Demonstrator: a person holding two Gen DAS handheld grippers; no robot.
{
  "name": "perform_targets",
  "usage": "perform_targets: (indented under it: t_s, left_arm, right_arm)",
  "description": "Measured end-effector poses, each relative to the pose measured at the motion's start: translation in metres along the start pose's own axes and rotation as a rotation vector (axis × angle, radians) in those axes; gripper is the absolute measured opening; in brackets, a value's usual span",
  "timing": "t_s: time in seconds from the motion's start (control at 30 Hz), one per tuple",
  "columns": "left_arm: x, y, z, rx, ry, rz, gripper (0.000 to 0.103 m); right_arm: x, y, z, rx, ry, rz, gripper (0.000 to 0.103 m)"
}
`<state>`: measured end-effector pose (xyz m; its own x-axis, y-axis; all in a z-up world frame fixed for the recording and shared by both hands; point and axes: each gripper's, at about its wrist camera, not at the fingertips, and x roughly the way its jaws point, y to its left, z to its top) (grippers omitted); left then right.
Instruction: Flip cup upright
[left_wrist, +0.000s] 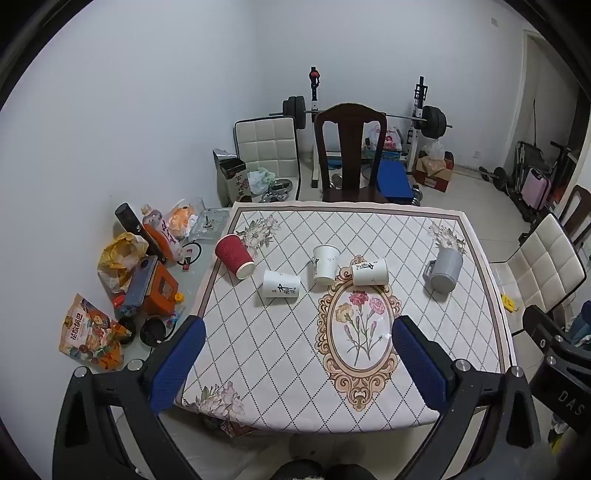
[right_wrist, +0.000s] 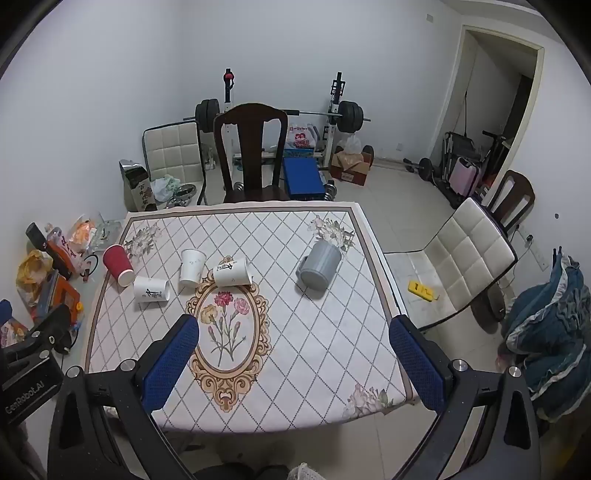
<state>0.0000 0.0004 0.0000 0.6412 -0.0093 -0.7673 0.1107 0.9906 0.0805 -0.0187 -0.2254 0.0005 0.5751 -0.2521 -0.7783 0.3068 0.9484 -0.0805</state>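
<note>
Several cups lie on their sides on the patterned tablecloth (left_wrist: 280, 354). A red ribbed paper cup (left_wrist: 234, 255) (right_wrist: 117, 264) lies at the left. Three white paper cups lie in the middle: one (left_wrist: 280, 284) (right_wrist: 151, 290), one (left_wrist: 325, 265) (right_wrist: 192, 266), and one (left_wrist: 369, 272) (right_wrist: 232, 272). A grey mug (left_wrist: 445, 270) (right_wrist: 319, 266) with a handle lies at the right. My left gripper (left_wrist: 297, 326) and right gripper (right_wrist: 293, 325) are both open and empty, held above the near half of the table, well short of the cups.
Snack bags, bottles and boxes (left_wrist: 147, 280) crowd the bare table strip left of the cloth. A dark wooden chair (left_wrist: 349, 155) stands at the far side, a white padded chair (right_wrist: 461, 258) at the right. A barbell rack (right_wrist: 280, 110) stands behind.
</note>
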Motion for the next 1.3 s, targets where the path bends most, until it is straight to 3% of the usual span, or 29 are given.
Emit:
perform_targets:
  t_s: [1.3]
  left_arm:
    - [-0.005,0.004,-0.005,-0.003,0.005,0.002,0.103]
  right_arm:
    - [-0.012,0.011,0.007,-0.01,0.017,0.009,0.103]
